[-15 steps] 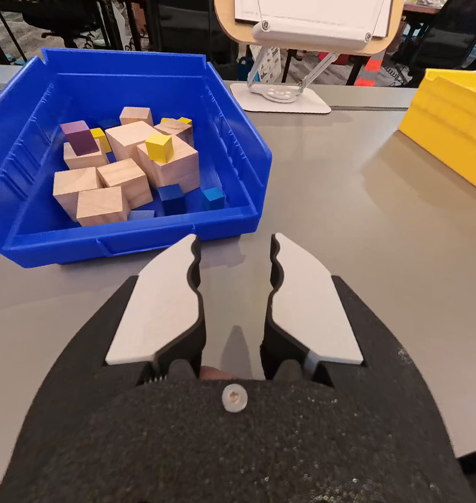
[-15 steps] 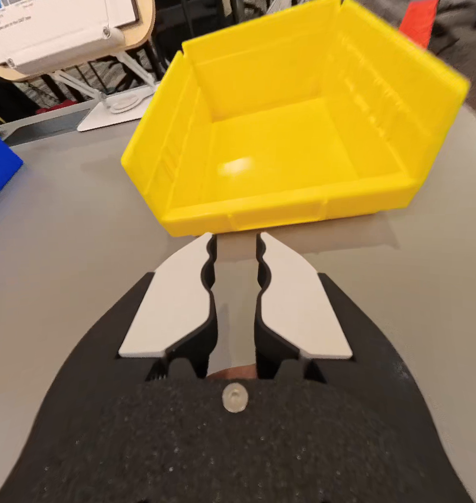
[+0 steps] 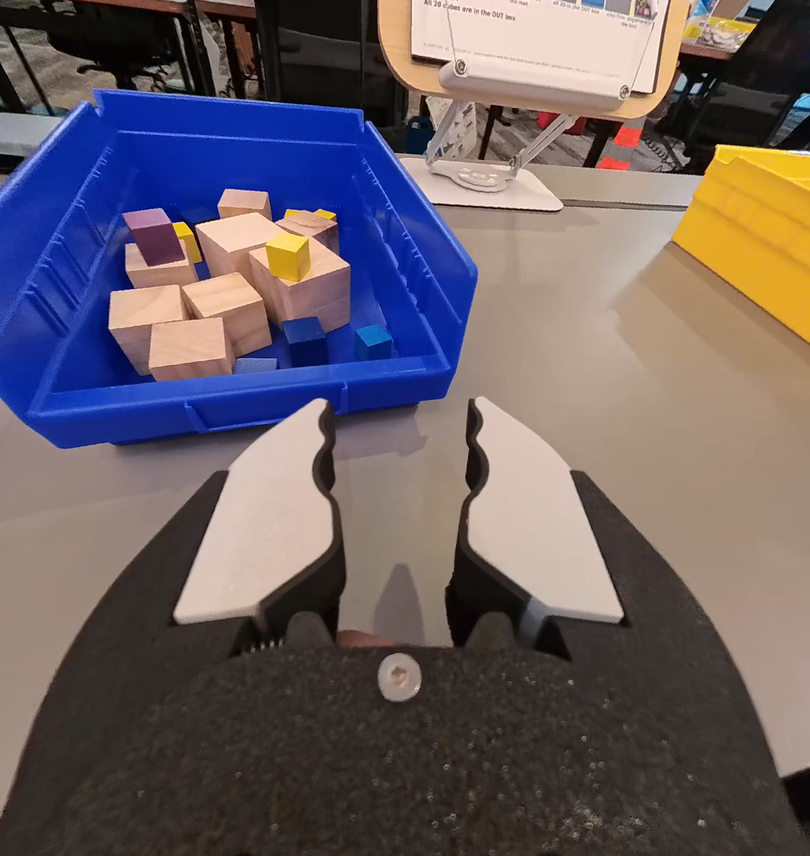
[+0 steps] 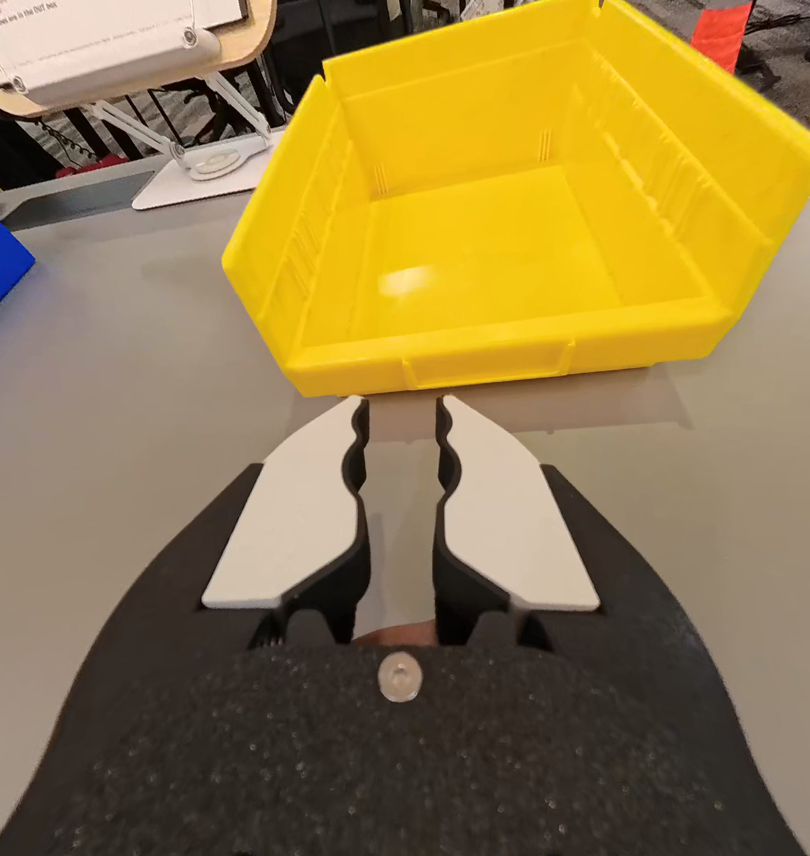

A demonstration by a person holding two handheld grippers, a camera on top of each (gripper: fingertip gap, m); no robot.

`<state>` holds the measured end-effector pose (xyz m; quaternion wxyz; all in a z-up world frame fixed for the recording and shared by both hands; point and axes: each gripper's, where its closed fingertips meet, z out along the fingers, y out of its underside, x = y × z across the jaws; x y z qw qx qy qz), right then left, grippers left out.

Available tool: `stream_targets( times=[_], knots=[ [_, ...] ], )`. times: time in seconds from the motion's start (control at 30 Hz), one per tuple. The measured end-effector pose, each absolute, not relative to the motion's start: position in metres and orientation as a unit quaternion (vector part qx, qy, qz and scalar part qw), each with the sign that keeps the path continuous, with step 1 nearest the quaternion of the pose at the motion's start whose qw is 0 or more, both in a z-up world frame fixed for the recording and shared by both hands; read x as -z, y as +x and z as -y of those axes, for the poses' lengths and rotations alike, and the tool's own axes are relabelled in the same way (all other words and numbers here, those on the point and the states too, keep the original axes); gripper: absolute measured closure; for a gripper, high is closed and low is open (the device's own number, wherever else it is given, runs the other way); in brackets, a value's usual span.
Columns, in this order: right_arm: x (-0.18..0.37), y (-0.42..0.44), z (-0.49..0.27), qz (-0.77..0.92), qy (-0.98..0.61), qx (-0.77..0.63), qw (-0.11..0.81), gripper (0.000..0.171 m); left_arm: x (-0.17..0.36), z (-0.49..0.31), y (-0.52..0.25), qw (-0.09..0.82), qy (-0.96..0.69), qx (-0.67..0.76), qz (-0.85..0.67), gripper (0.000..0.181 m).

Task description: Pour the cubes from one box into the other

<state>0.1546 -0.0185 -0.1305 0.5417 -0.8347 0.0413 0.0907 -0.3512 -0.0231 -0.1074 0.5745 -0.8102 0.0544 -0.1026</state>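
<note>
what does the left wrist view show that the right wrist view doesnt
Only the left wrist view shows the inside of the blue box with its cubes, wooden and coloured, and the open left gripper.

Only the right wrist view shows the inside of the yellow box, which is empty, and the open right gripper near its front wall.

Both show the grey table, the stand with a sheet, and a part of the other box.
</note>
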Motion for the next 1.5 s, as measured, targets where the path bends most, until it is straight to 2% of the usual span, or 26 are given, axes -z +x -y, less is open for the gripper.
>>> stream_targets(
  times=[0.17, 0.2, 0.23, 0.27, 0.37, 0.43, 0.57, 0.73, 0.9, 1.03, 1.1, 1.13, 1.2, 1.23, 1.37, 1.43, 1.5],
  knots=[
    [0.133, 0.152, 0.019, -0.035, -0.839, -0.091, 0.535, 0.144, 0.098, 0.021, -0.355, 0.600, -0.793, 0.093, -0.048, 0.122],
    [0.132, 0.150, 0.019, -0.036, -0.838, -0.096, 0.536, 0.144, 0.095, 0.023, -0.355, 0.604, -0.790, 0.092, -0.046, 0.127],
    [0.132, 0.150, 0.019, -0.036, -0.837, -0.097, 0.538, 0.144, 0.093, 0.025, -0.358, 0.605, -0.791, 0.089, -0.037, 0.146],
    [0.132, 0.149, 0.019, -0.036, -0.837, -0.095, 0.538, 0.144, 0.088, 0.026, -0.363, 0.610, -0.788, 0.086, -0.022, 0.152],
    [0.133, 0.145, 0.020, -0.030, -0.839, -0.096, 0.535, 0.144, 0.066, 0.028, -0.370, 0.611, -0.784, 0.107, -0.014, 0.149],
    [0.133, 0.141, 0.020, -0.024, -0.840, -0.101, 0.533, 0.144, 0.058, 0.027, -0.374, 0.575, -0.810, 0.113, -0.024, 0.135],
    [0.135, 0.135, 0.021, -0.008, -0.843, -0.100, 0.529, 0.144, 0.041, -0.001, -0.406, 0.488, -0.867, 0.083, -0.060, 0.132],
    [0.135, 0.128, 0.020, -0.002, -0.845, -0.117, 0.522, 0.144, 0.026, -0.090, -0.460, 0.357, -0.929, 0.079, -0.051, 0.126],
    [0.136, 0.123, 0.020, 0.007, -0.847, -0.116, 0.518, 0.144, 0.074, -0.176, -0.511, 0.185, -0.980, 0.075, 0.017, 0.121],
    [0.144, 0.121, 0.019, 0.020, -0.855, -0.102, 0.508, 0.144, 0.110, -0.216, -0.519, 0.111, -0.991, 0.061, 0.034, 0.123],
    [0.144, 0.116, 0.019, 0.027, -0.857, -0.095, 0.506, 0.144, 0.125, -0.229, -0.516, 0.087, -0.995, 0.047, 0.019, 0.129],
    [0.141, 0.110, 0.019, 0.043, -0.855, -0.078, 0.511, 0.144, 0.133, -0.231, -0.517, 0.070, -0.997, 0.034, 0.014, 0.138],
    [0.134, 0.080, 0.019, 0.080, -0.854, -0.074, 0.508, 0.144, 0.144, -0.231, -0.519, 0.045, -0.999, 0.016, -0.002, 0.172],
    [0.126, 0.055, 0.019, 0.105, -0.851, -0.093, 0.506, 0.142, 0.147, -0.231, -0.517, 0.045, -0.999, 0.023, 0.001, 0.176],
    [0.091, -0.048, 0.000, 0.230, -0.828, -0.116, 0.498, 0.136, 0.146, -0.230, -0.518, 0.048, -0.998, 0.035, 0.000, 0.176],
    [0.071, -0.107, -0.019, 0.275, -0.830, -0.171, 0.455, 0.128, 0.146, -0.230, -0.518, 0.063, -0.997, 0.044, 0.010, 0.176],
    [0.043, -0.162, -0.054, 0.295, -0.822, -0.213, 0.438, 0.129, 0.146, -0.225, -0.521, 0.070, -0.997, 0.043, 0.014, 0.176]
  ],
)
